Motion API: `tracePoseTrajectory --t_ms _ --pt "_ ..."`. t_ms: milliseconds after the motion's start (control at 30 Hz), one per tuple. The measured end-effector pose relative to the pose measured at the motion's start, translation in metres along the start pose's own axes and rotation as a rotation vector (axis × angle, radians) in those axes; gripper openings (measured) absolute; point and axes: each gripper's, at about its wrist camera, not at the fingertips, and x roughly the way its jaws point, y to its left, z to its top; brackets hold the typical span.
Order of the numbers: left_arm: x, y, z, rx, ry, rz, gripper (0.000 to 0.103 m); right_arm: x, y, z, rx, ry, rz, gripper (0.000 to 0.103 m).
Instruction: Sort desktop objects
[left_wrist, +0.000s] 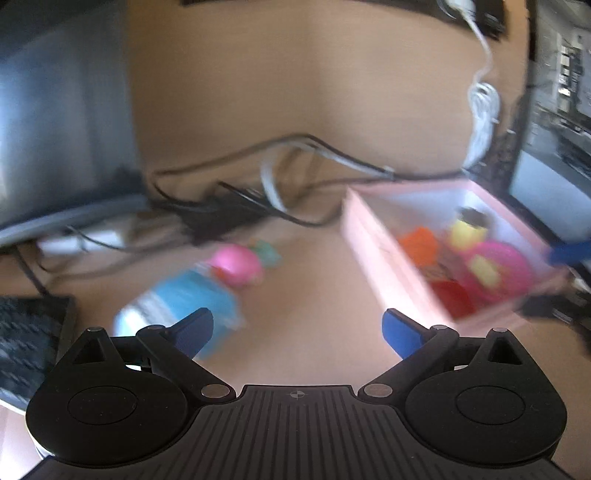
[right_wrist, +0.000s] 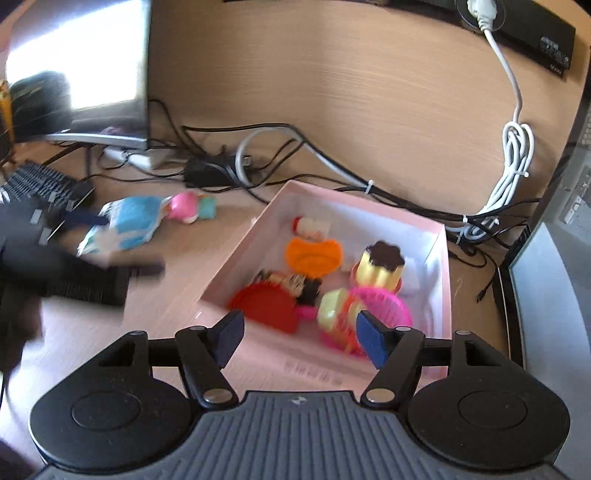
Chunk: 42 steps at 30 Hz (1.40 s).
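Left gripper (left_wrist: 297, 332): fingers spread wide, nothing between them, hanging over bare bench (left_wrist: 314, 295). View blurred. Just beyond its left finger, a blue-and-white packet (left_wrist: 177, 302) lies flat on the bench. Touching the packet's far end, a pink round toy (left_wrist: 236, 264) with a teal piece behind it; cannot tell whether these are one item.

Right gripper (right_wrist: 299, 338): fingers about half apart, empty, poised over the near edge of the pink box (right_wrist: 236, 258). No pad touches anything.

Inside the box, nearest the fingers: red disc (right_wrist: 266, 304), a yellow-green toy (right_wrist: 334, 306) lying against a pink basket (right_wrist: 388, 306). Mid-box: a dark small item beside the red disc, too blurred to name. Further in: orange mould (right_wrist: 314, 254), and a yellow pudding-shaped toy with brown top (right_wrist: 380, 266), upright. Far corner: small white-and-red figure (right_wrist: 310, 225).

Left of the box, well apart from it, the packet and pink toy on open bench. The left gripper shows in the right view as a dark blurred mass beside the packet.

Behind: black and white cables (right_wrist: 295, 155) tangled along the bench's back edge, keyboard (right_wrist: 40, 184) at left, monitor (right_wrist: 92, 66) above it, coiled white cord (right_wrist: 513, 155) on the wooden back panel.
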Motion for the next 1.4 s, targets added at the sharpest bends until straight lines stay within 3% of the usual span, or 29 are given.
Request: tracePoseTrajectory --t_ms 200,400,467,500,533,700,867,900,1033,1100,1267,1400 --pt "0.044 0.040 0.005 0.133 0.033 0.182 0.101 -0.017 0.009 -0.010 0.019 -0.022 -0.026 0.074" --pt "0.082 0.061 0.004 0.082 0.154 0.160 0.101 -0.025 0.018 -0.014 0.024 -0.036 -0.036 0.077" --pt "0.080 0.058 -0.001 0.094 0.154 0.169 0.089 -0.027 0.022 -0.013 0.013 -0.050 -0.038 0.077" --pt "0.077 0.056 -0.003 0.101 0.156 0.179 0.075 -0.028 0.025 -0.011 0.008 -0.060 -0.038 0.077" --pt "0.074 0.055 -0.006 0.100 0.158 0.187 0.069 -0.029 0.026 -0.010 0.005 -0.070 -0.036 0.077" --pt "0.045 0.051 -0.029 0.044 0.144 0.204 0.062 -0.026 0.041 0.004 -0.039 -0.112 0.004 0.077" --pt "-0.002 0.026 -0.065 -0.003 0.166 0.129 0.067 -0.010 0.062 0.030 -0.098 -0.112 0.084 0.077" --pt "-0.011 0.022 -0.073 -0.023 0.179 0.107 0.075 -0.004 0.065 0.038 -0.096 -0.106 0.108 0.077" --pt "-0.038 0.016 -0.093 -0.112 0.186 0.068 0.087 0.033 0.076 0.073 -0.072 -0.061 0.179 0.079" --pt "-0.055 0.017 -0.097 -0.149 0.156 0.081 0.094 0.055 0.082 0.091 -0.056 -0.030 0.197 0.084" --pt "-0.094 0.028 -0.106 -0.247 0.110 0.123 0.097 0.127 0.103 0.134 -0.078 0.095 0.208 0.086" --pt "-0.113 0.040 -0.116 -0.319 0.102 0.170 0.097 0.186 0.122 0.153 -0.096 0.183 0.143 0.086"
